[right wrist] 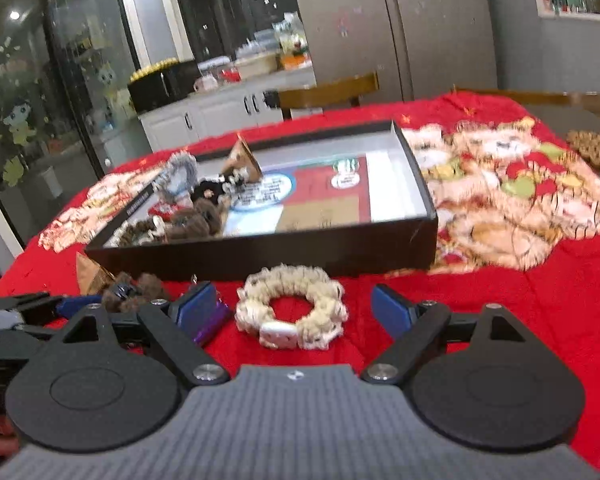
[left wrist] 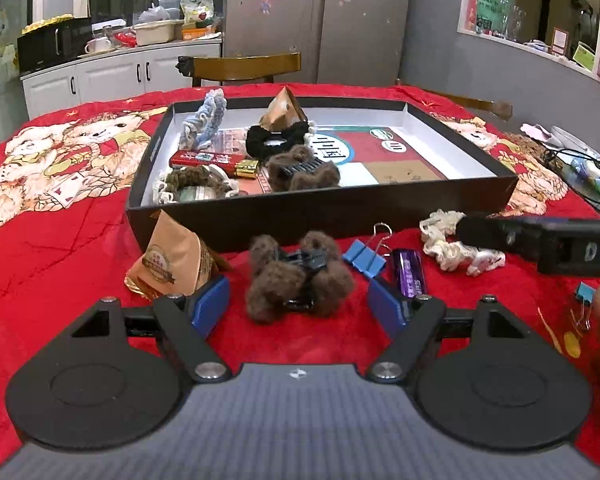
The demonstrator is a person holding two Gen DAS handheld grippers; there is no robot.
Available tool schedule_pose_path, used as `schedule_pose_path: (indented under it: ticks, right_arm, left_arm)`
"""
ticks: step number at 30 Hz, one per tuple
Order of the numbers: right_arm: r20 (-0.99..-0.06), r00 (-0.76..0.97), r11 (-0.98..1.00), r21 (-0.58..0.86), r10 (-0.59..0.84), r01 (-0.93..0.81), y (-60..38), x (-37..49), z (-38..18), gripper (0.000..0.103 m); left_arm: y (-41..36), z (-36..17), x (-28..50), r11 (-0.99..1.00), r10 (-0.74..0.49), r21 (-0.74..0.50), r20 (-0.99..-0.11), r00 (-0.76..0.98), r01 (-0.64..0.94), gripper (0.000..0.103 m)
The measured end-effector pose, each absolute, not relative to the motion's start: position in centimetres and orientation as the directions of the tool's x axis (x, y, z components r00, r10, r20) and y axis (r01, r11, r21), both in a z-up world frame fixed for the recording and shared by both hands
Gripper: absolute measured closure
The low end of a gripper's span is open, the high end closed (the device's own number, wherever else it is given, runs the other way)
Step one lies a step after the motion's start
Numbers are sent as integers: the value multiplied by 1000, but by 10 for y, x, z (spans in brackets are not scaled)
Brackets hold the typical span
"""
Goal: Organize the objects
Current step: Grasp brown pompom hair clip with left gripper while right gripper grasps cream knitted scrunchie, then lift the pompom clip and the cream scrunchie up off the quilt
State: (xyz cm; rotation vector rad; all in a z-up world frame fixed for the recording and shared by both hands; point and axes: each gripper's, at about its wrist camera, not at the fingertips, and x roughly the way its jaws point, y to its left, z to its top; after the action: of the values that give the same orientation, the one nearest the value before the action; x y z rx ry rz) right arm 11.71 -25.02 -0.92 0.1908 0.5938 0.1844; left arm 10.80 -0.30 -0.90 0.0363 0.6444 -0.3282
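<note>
- Red cloth [left wrist: 60, 240] covers the bench.
- Black box [left wrist: 323, 216] sits mid-bench, holding scrunchies and clips.
- Left claw [left wrist: 300, 300] gapes wide, empty, around the brown furry clip [left wrist: 296, 280].
- Right claw [right wrist: 300, 312] likewise wide, empty, straddling the cream scrunchie [right wrist: 292, 308] before the box.

The right claw [right wrist: 303, 308] hangs wide open around a cream scrunchie [right wrist: 292, 306] on the red cloth [right wrist: 499, 300], pads clear, just before the black tray [right wrist: 260, 254].

cloth [left wrist: 80, 240]: red, teddy-bear print | box [left wrist: 319, 216]: black, white inside | hair claw [left wrist: 296, 280]: fuzzy brown | scrunchie [right wrist: 292, 304]: cream | binder clip [left wrist: 363, 258]: blue
</note>
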Motion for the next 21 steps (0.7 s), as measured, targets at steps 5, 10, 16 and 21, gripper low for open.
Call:
schedule_pose_path:
  ticks: [5, 10, 16, 21]
  right_arm:
    - [-566, 797, 972, 208, 212, -110, -246, 121, -19, 13]
    - [-578, 795, 981, 160, 185, -113, -239, 122, -20, 12]
    - [-582, 793, 983, 141, 180, -120, -237, 127, -19, 27]
    - [-580, 795, 984, 106, 178, -143, -232, 125, -17, 47]
  left_arm:
    - [-2, -10, 109, 947, -292, -69, -594, 749, 315, 26]
    - [-5, -9, 107, 948, -283, -51, -588, 758, 314, 46]
    - [-3, -9, 106, 951, -281, -61, -584, 762, 304, 53]
    - [-4, -9, 105, 952, -272, -51, -584, 765, 301, 53]
